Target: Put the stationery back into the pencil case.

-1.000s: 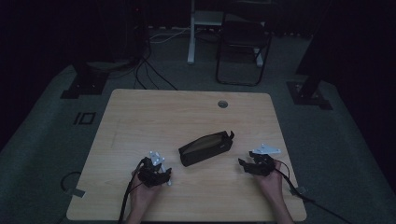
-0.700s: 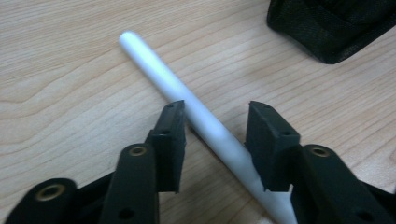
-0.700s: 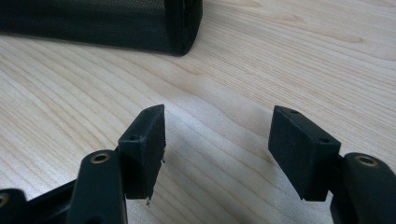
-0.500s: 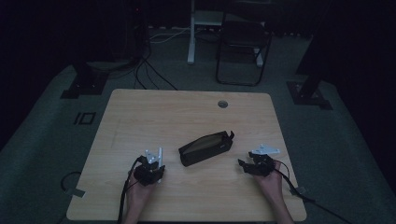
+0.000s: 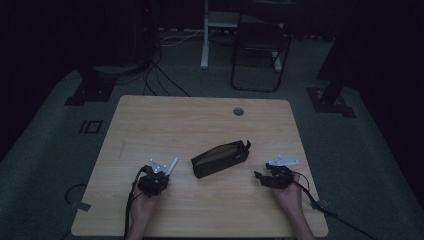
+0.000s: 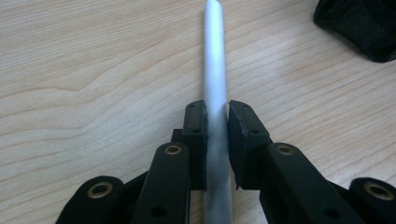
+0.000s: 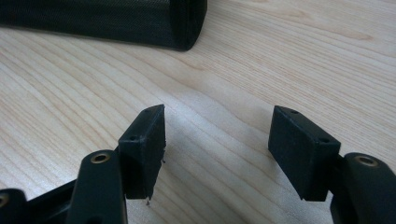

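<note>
High view: pale wooden table (image 5: 165, 120) on grey carpet (image 5: 45, 140), dark room.

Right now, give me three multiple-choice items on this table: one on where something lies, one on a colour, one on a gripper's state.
1. Where does the pouch lie?
A. between the two grippers
B. on the floor
C. at the table's far edge

2. What colour is the rod?
A. red
B. silver-grey
C. green

3. How is the right gripper?
A. shut on the pouch
B. shut on the rod
C. open

Key: 1 A, the high view shows it mid-table between both hands. 2 B, plain in the left gripper view. 3 C, its fingers stand apart over bare wood.
</note>
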Action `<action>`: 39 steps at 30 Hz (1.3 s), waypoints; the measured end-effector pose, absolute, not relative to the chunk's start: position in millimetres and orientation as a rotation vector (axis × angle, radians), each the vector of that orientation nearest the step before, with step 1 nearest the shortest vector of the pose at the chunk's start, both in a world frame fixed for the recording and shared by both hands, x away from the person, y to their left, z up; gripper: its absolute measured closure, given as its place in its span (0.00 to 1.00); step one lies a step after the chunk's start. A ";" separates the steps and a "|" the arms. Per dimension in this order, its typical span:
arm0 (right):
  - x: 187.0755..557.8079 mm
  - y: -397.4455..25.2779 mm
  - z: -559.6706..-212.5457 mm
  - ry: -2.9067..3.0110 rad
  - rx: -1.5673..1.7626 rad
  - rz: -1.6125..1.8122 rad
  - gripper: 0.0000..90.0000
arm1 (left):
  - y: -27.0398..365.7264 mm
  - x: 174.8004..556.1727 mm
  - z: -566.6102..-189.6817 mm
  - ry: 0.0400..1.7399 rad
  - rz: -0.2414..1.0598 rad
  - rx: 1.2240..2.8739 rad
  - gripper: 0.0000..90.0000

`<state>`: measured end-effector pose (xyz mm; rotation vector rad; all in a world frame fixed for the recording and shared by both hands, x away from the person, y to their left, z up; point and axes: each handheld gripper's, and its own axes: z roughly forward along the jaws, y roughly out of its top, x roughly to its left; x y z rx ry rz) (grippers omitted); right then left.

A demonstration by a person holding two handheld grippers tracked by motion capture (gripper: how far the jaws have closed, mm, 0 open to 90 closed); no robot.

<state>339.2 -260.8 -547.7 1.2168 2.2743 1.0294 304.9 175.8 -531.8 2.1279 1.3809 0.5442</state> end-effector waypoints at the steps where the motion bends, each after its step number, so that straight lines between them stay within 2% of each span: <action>1: 339.3 -260.8 -547.8 2.275 1.216 1.028 0.40 | 176.7 305.0 -531.8 1.380 0.544 2.128 0.87; 19: 341.0 -263.5 -549.5 2.285 1.215 1.021 0.40 | 194.8 310.9 -531.0 1.272 0.449 2.179 0.87; 29: 342.4 -265.4 -550.1 2.282 1.213 1.030 0.40 | 198.4 311.8 -527.3 1.136 0.434 2.298 0.87; 39: 343.3 -266.5 -550.3 2.279 1.220 1.041 0.40 | 198.8 312.4 -526.2 1.090 0.408 2.277 0.88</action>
